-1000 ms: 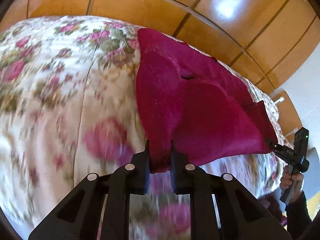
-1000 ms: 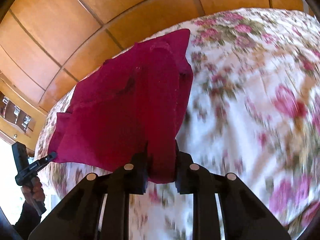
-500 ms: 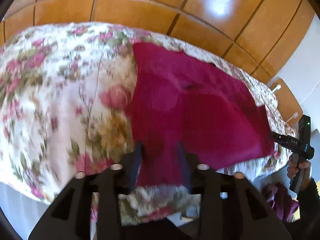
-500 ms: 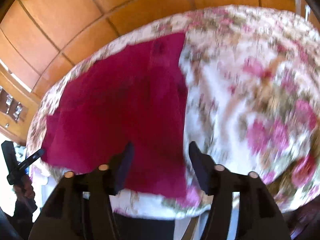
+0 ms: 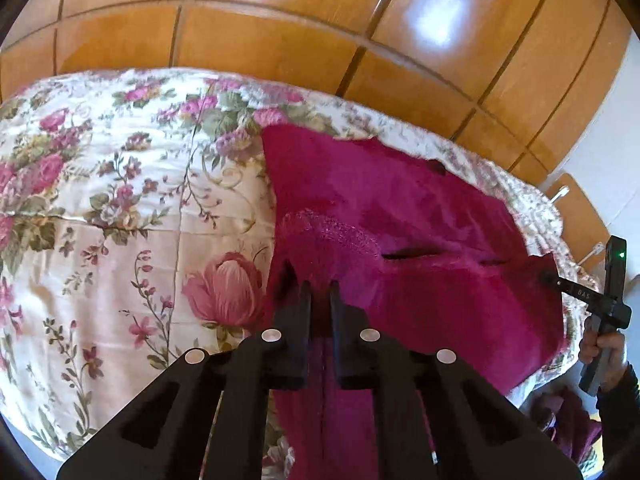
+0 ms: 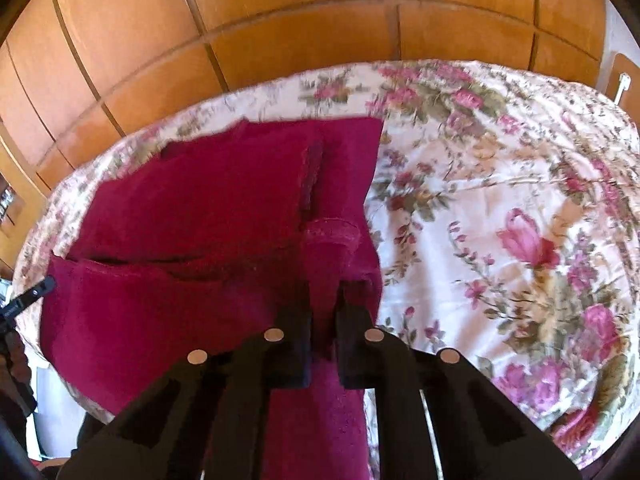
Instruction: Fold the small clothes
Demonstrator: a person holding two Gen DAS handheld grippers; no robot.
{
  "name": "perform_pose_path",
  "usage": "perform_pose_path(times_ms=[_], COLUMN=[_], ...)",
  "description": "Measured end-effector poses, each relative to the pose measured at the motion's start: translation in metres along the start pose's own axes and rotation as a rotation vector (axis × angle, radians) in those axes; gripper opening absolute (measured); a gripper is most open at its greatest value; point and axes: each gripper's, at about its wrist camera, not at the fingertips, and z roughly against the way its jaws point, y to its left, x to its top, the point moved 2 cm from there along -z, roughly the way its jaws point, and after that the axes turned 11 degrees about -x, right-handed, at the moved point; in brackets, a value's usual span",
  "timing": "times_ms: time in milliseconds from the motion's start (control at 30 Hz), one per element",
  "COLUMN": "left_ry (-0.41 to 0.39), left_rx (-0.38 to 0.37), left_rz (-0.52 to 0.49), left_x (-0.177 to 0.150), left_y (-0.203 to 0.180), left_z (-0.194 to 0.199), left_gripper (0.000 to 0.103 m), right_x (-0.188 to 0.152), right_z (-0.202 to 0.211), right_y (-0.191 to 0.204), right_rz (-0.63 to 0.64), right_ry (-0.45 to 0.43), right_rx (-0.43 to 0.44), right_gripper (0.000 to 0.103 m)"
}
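Step in hand: a fold of the crimson garment looks under way; each gripper pinches a near corner and the near edge is lifted above the part lying flat.
Garment: it lies spread on the floral bedspread, near the bed's front edge, with part of it hanging down below the grippers. A ribbed band sits just beyond the right gripper's tips.
Left gripper: jaws nearly together, clamped on a bunch of the crimson cloth at the garment's left side.
Right gripper: jaws nearly together, clamped on the cloth at the garment's right side; in the left wrist view it shows at the far right, held in the person's hand.
Next move calls for: carrying both corners forward together and level, so the lifted edge lands square on the far edge, then letting go only once the cloth rests flat. Uneven travel would likely skew the fold.
Writing: small letters on the right gripper's finger read roughly "DAS"; too small to be sure. A green light glows on that gripper's body.
Background: wooden wardrobe panels behind the bed.
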Motion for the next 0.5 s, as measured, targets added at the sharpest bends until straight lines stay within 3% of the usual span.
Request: perform_pose_path(times_ms=[233,367,500], left_ry=[-0.139,-0.186,-0.19], left_rx=[-0.057,-0.015,0.055], left_rz=[-0.013,-0.06,-0.076], left_x=[0.023,0.065,0.112], left_y=[-0.015,-0.019,-0.01], left_z=[0.043,0.033,-0.002], left_gripper=[0.006,0.006,0.006], right_x=[0.036,0.08,0.123], right_z=[0.049,0.033,-0.007], right_y=[-0.004,-0.003,-0.003], right_rz=[-0.053,-0.09,-0.12], right_ry=[-0.13,-0.174,-0.167], right_rx=[0.065,0.067,0.042], right_gripper=[0.007,0.007,0.007])
